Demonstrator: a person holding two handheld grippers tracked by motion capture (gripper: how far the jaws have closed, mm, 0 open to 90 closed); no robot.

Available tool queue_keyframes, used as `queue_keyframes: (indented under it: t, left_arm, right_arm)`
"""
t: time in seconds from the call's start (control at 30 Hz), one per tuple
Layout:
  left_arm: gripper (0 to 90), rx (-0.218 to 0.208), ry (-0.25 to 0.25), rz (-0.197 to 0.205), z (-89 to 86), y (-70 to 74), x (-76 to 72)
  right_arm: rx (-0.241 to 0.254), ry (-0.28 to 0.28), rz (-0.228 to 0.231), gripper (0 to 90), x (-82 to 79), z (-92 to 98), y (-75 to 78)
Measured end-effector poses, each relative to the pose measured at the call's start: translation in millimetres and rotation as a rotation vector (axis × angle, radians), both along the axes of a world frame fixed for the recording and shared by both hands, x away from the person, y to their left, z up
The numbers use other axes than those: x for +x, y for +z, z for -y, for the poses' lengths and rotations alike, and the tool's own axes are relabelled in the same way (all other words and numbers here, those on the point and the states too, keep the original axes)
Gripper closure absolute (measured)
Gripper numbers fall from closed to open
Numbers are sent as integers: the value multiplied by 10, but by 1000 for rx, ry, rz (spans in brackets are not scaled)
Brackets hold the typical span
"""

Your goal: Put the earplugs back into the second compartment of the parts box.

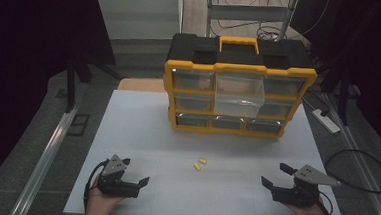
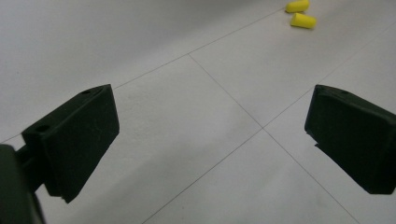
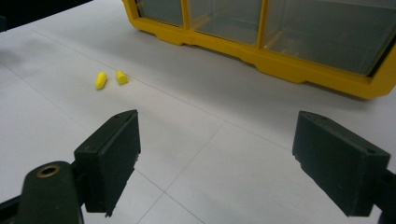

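My left gripper (image 1: 137, 170) rests low at the near left of the white table (image 1: 136, 134), jaws spread wide, nothing between them. My right gripper (image 1: 276, 175) sits at the near right, jaws likewise fully apart and empty. Both point inward toward the table centre. Approx. midway between the two grippers, slightly farther out, lie two yellow earplugs (image 1: 199, 164), just beside each other, well apart from either gripper. In the left gripper view they lie at top right (image 2: 301, 14); in the right gripper view, upper left (image 3: 110, 78). Beyond them stands the yellow/black drawer organizer (image 1: 240, 68), upright, w/ one clear centre drawer (image 1: 239, 94) pulled out.
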State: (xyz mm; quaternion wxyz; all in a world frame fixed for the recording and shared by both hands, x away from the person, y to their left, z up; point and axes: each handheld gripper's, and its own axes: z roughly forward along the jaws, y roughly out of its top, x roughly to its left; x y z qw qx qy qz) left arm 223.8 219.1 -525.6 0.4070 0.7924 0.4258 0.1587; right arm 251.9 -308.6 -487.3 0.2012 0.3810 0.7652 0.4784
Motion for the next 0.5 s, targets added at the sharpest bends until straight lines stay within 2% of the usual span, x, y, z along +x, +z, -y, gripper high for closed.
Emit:
queue_keyframes:
  t: [0.27,0.5]
  left_arm:
    - [33,2,0,1,-7,-17,4]
    - [33,-1,-26,-4,25,-13,-2]
  right_arm:
    - [-5,-6,-5,165,29,-22,-9]
    - [1,-23,-5,173,30,-24,-5]
